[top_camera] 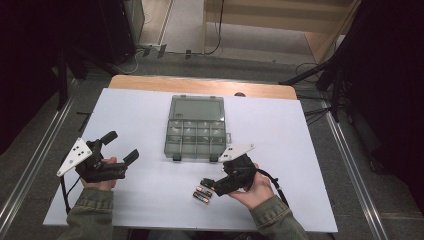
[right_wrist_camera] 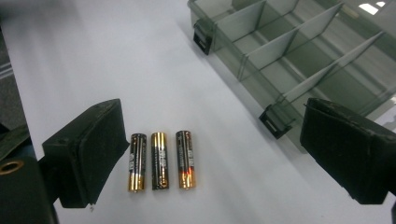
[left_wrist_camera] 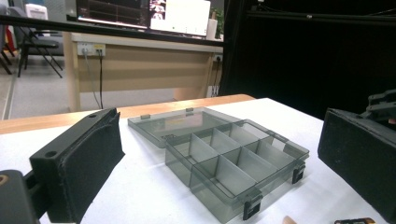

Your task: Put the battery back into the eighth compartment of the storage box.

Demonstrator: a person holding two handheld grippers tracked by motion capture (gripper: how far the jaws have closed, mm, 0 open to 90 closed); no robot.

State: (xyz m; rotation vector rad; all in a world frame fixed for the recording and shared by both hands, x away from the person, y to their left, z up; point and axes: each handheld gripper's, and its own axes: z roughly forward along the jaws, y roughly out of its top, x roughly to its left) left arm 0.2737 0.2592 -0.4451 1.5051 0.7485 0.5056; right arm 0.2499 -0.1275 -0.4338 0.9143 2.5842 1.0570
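- Table sheet [top_camera: 150, 115]: evenly lit from overhead, soft shadows.
- Surroundings at 3 and 9 o'clock: dark.
- Box [right_wrist_camera: 299, 51]: glare at 1 o'clock.
- Near jaws: slightly blurred.

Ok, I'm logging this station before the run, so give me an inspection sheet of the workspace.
Surface: white table, wooden strip at the far edge.
Job's things: three batteries side by side, apart; organiser box open, lid laid back, visible compartments look empty.
Clutter: nothing seen.
Grippers: left gripper open, off to the box's left; right gripper open, above the batteries.
Cables: cable trailing from right gripper; floor cables at the table's right.
Surroundings: desk with monitors, dark curtains.
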